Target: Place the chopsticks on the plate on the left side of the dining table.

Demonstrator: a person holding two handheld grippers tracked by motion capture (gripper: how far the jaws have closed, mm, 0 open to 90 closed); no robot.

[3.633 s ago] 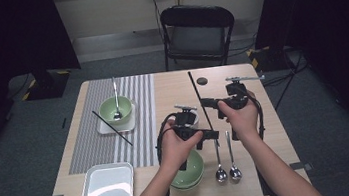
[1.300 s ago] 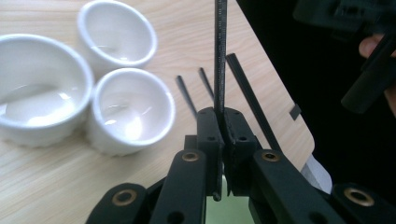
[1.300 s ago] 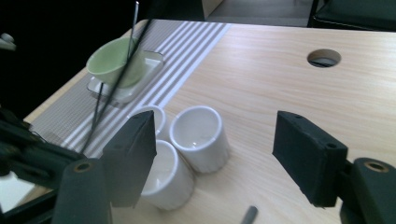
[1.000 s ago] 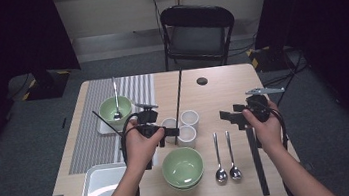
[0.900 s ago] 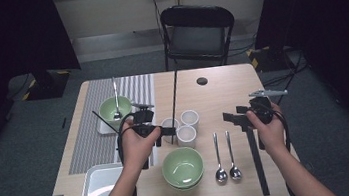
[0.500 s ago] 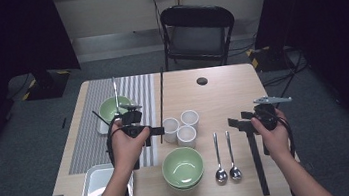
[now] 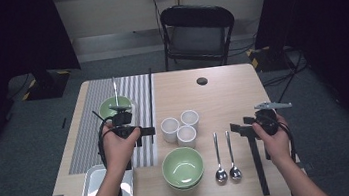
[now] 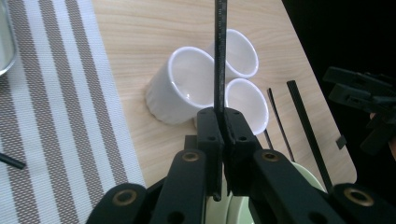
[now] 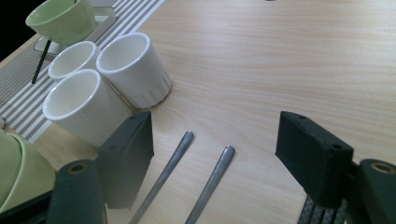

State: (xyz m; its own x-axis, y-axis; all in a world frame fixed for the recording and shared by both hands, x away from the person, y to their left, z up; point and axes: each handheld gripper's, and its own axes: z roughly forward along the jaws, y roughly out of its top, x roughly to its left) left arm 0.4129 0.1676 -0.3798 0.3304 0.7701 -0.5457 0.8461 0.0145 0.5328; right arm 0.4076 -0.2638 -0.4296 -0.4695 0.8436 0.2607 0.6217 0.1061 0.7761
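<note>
The left gripper (image 7: 142,131) is clenched on a black stick (image 8: 220,51) held over the striped mat's (image 7: 86,134) edge, while the right gripper (image 9: 224,158) hangs released above two spoons (image 9: 187,177).

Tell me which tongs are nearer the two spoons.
Right. The right tongs hover open just beside the spoons; the left tongs, shut on a black stick, sit beyond the white cups.

Three white cups (image 7: 181,126) stand clustered mid-worktop. Two spoons (image 7: 224,156) lie side by side right of them. There are two places with green bowls: a stack (image 7: 183,167) at the near edge and one bowl (image 7: 113,107) far left. One metal tray (image 7: 104,188) sits near left.
</note>
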